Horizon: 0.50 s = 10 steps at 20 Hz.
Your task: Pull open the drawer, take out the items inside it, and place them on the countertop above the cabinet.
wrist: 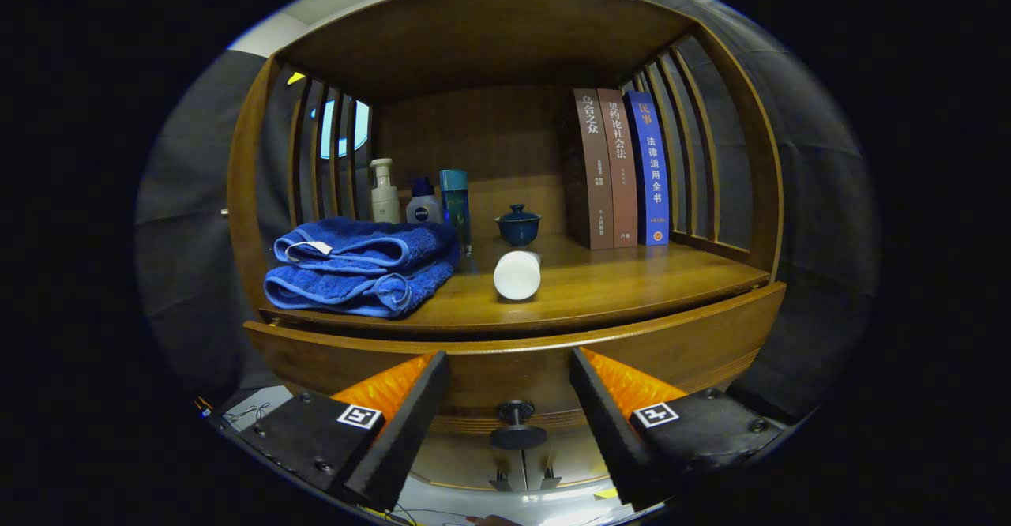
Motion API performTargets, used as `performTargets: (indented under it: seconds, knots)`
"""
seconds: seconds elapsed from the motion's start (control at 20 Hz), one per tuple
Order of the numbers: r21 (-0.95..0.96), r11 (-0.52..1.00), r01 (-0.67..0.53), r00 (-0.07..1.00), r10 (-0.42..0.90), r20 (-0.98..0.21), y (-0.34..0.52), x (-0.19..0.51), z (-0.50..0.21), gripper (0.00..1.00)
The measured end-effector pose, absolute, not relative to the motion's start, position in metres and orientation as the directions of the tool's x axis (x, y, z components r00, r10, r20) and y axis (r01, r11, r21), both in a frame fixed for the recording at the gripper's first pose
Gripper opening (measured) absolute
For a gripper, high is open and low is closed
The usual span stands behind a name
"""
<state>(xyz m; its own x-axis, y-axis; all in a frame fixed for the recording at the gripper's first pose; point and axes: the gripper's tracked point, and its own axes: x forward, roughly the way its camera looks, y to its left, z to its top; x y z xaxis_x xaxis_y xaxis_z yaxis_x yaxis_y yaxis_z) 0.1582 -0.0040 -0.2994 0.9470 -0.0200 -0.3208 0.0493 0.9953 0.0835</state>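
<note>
**Gripper view: gripper facing the shut drawer front, goods lying on the table above**

From my remote station I see the gripper (509, 411) held wide open with nothing between its fingers; the gap between them frames the drawer knob (515, 425), which stands a little ahead of the fingertips and apart from both. The drawer (553, 360) sits flush with the cabinet, so its inside is hidden from me and I cannot tell whether it holds anything.

On the table (632, 285) above the drawer lie a folded blue towel (359, 267) at the left and a white cylinder (517, 275) just beside it. Behind them stand a pump bottle (385, 192), a small jar (424, 204), a tall teal bottle (455, 202), a lidded blue cup (518, 223) and three books (620, 169) upright at the right.

I judge that this layout fits two stages: either the drawer awaits pulling with its contents inside, or the towel and cylinder came out of it and it has been pushed shut. The picture does not settle which.

Orientation: the cylinder lies on its side, its long axis running front to back, one round end pointing at the gripper. The towel's long axis runs left to right, parallel to the drawer front, folded edges facing me. The knob's stem points straight out toward the gripper
</note>
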Motion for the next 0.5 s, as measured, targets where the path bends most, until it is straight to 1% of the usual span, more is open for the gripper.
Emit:
performTargets:
  seconds: [0.5]
  knots:
    - [0.076, 0.996, 0.056, 0.946, -0.029, -0.323, -0.0037, 0.1609, -0.2957, 0.99]
